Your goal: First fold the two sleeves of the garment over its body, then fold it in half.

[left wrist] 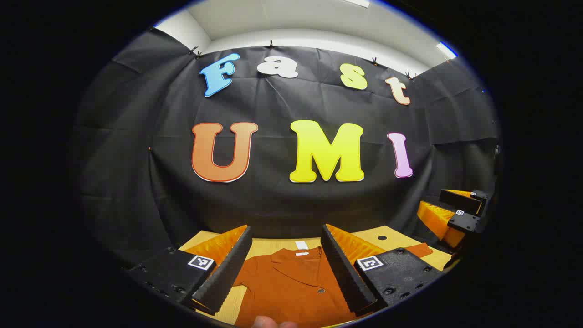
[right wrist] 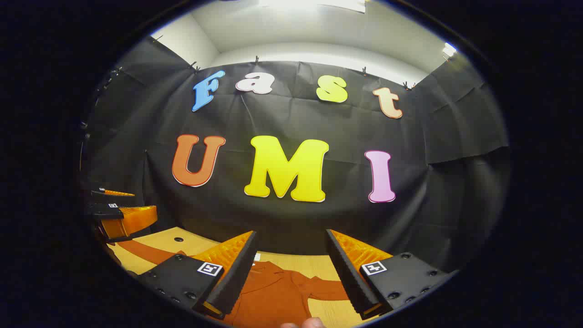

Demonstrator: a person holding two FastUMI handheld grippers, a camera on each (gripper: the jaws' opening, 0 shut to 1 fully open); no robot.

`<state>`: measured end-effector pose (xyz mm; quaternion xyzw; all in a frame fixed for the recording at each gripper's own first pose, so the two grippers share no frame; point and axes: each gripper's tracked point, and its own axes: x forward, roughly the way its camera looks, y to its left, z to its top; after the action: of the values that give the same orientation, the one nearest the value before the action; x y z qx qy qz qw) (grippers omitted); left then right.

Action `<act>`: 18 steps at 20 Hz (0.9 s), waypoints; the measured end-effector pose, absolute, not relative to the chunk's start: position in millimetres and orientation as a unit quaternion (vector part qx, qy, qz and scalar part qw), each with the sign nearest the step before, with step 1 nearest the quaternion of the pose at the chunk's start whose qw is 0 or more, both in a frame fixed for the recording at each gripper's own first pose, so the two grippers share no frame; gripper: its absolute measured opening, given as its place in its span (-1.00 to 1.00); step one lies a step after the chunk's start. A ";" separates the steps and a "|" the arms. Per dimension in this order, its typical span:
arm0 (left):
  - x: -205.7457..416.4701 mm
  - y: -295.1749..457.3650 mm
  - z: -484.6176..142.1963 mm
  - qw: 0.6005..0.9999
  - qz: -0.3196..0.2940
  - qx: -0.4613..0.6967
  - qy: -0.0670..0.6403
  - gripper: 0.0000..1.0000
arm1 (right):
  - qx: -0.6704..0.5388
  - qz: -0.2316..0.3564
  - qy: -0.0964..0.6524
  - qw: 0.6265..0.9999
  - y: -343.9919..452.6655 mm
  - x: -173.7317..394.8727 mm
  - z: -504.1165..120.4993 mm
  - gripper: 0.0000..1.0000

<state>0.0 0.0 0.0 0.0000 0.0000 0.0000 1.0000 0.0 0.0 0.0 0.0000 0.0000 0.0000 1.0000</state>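
The rust-coloured garment (left wrist: 291, 284) is laid flat on the desk (left wrist: 273, 246), sleeves (right wrist: 330, 290) spread unfolded. Above the garment, the left gripper (left wrist: 284, 262) and right gripper (right wrist: 289, 269) are held with jaws wide, empty. Sleeve folding is judged not yet begun; a cuff must next be grasped.

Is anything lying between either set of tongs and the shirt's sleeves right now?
Nothing visible does. Both the left tongs and right tongs hang open above the rust shirt, which lies flat on the wooden table, sleeve spread out.
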 end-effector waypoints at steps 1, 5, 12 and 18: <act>1.6 -0.1 -1.5 1.000 0.000 -0.002 0.001 0.95 | 0.002 -0.004 0.004 1.000 -1.6 2.5 -1.8 0.89; 3.6 6.7 -8.5 1.000 0.012 -0.011 0.013 0.96 | 0.011 -0.009 0.012 1.000 -4.7 11.2 -5.9 0.89; 2.0 25.7 -9.9 0.999 0.035 -0.012 0.009 0.95 | 0.015 -0.001 0.026 1.000 0.8 15.3 -13.7 0.89; 5.5 21.1 -2.0 0.999 0.040 -0.014 0.000 0.96 | 0.015 -0.005 0.023 1.000 -6.9 17.0 -9.6 0.88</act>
<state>5.5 21.1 -2.0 -0.0141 -0.0002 0.0404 0.9991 17.0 -6.9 -9.6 0.0148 0.0227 -0.0050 0.9996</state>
